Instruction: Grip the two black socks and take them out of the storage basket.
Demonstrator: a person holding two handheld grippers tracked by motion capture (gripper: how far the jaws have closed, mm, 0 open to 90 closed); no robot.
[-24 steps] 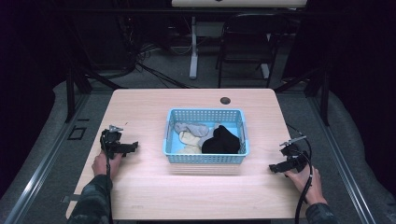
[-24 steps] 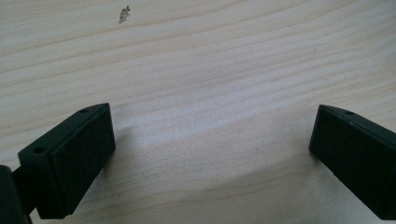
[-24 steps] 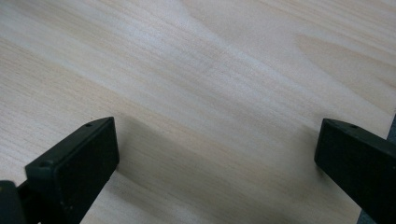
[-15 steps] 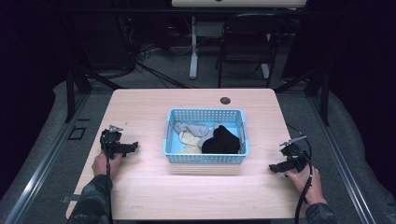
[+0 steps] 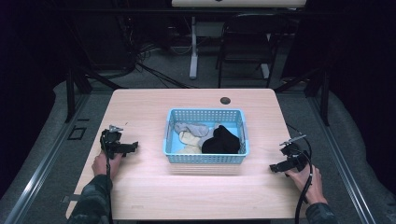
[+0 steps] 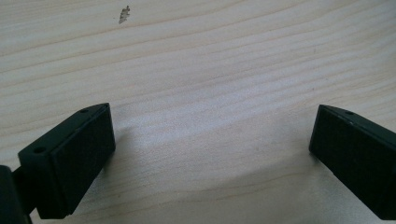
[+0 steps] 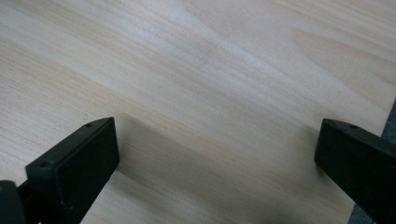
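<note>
A blue plastic basket [image 5: 205, 158] stands at the middle of the wooden table [image 5: 154, 105]. Inside it lie a grey sock [image 5: 189, 128], a cream sock [image 5: 188, 138] and a black sock [image 5: 222, 141]. My left gripper [image 5: 130, 148] rests on the table left of the basket, held in a hand, its jaws pointing toward the basket. In the left gripper view my left gripper [image 6: 210, 154] is open over bare wood. My right gripper [image 5: 276, 167] rests near the table's right edge, right of the basket. In the right gripper view my right gripper [image 7: 215, 163] is open with nothing between the jaws.
A dark round hole [image 5: 225, 100] sits in the table behind the basket. A black chair [image 5: 247, 42] and a white stand [image 5: 193, 46] are on the floor beyond the table. A small dark mark [image 6: 124, 14] shows on the wood ahead of the left gripper.
</note>
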